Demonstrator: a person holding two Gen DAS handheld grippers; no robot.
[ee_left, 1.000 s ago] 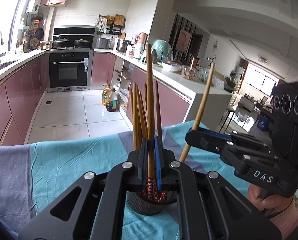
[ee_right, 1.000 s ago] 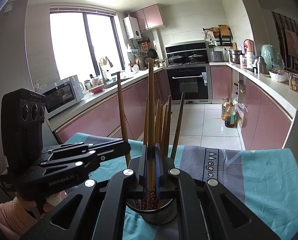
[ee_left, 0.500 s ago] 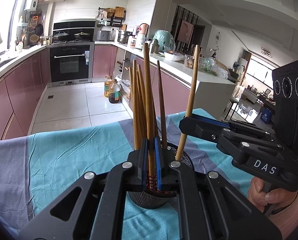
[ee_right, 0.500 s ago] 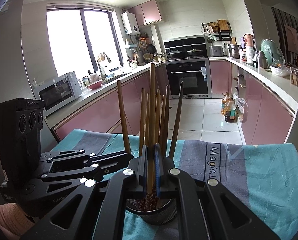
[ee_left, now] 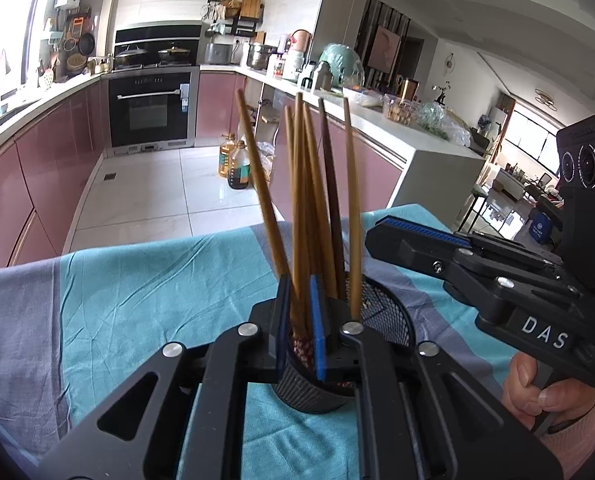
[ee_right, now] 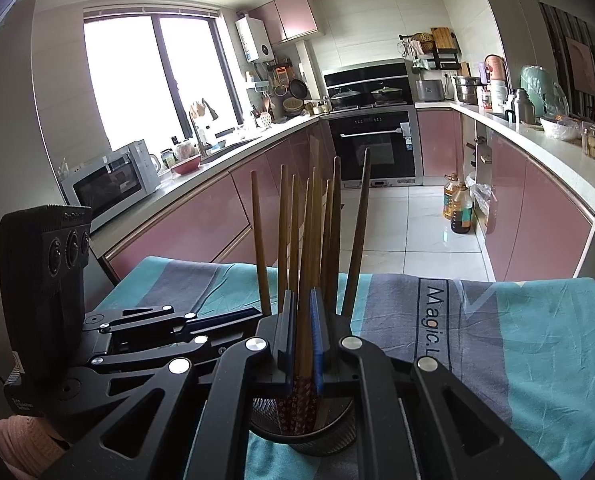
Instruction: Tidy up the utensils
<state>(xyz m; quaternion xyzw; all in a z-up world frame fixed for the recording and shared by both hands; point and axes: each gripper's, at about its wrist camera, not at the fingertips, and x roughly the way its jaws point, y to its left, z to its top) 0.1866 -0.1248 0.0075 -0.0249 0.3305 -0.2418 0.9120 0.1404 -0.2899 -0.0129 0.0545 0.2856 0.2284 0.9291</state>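
Chopsticks now seated in mesh holder, cloth-covered table's near edge | left gripper jaws just eased apart, stick loose between | right gripper nearly closed around its stick | I retract next.

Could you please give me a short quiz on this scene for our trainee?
1. True or false: the chopsticks stand in a mesh holder.
2. What does the holder stand on? A) bare floor B) a striped cloth C) a microwave
3. What is between the fingers of the right gripper?

Key: 1 true. 2 B. 3 one chopstick, its lower end in the holder.
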